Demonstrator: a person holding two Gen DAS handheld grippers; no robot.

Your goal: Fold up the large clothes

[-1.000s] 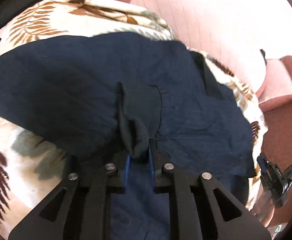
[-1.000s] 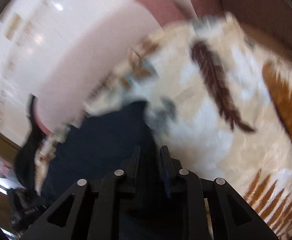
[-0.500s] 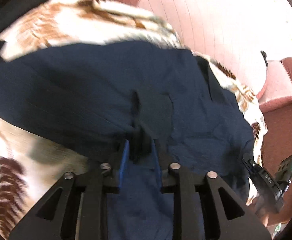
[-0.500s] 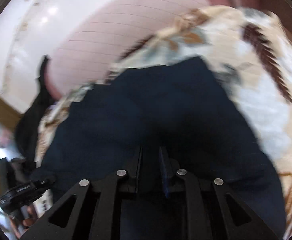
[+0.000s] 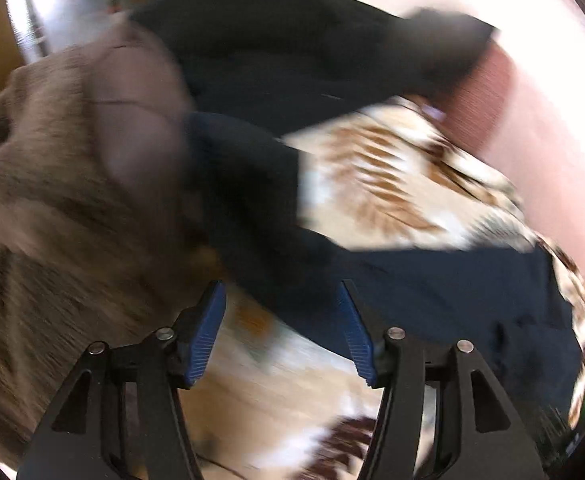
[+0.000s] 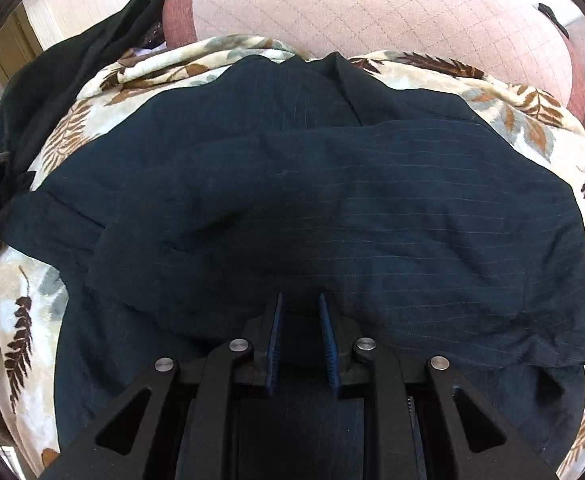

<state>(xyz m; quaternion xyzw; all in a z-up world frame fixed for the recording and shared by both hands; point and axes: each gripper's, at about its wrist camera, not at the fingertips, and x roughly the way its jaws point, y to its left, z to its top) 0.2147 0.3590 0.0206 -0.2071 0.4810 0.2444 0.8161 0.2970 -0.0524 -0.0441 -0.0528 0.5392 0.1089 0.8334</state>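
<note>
Step in hand, by my read: mid-fold of the dark navy pinstriped garment, one flap already laid over, L side just let go

L wrist view, blurred: left gripper low centre, jaws have just been opening & now stand wide apart. A navy fold runs past betw the blue pads but neither pad presses on it, so nothing held. Left of frame filled by a grey-brown fuzzy cloth; black bundle of cloth at top centre; navy garment spreads to lower right

R wrist view, sharp: garment lies across frame centre, collar at top centre, on a cream blanket w/ brown leaf print. Right gripper at bottom centre, jaws narrow; dark cloth sits betw them, but whether pads actually pinch it I can't tell

Next move prob needs: R to settle its edge flat, L to come back & take a fresh edge for the next fold, smooth the wrinkles at lower right

Surface & room: blanket over a pink quilted sofa cushion at top; pale wall & wood trim upper left
</note>
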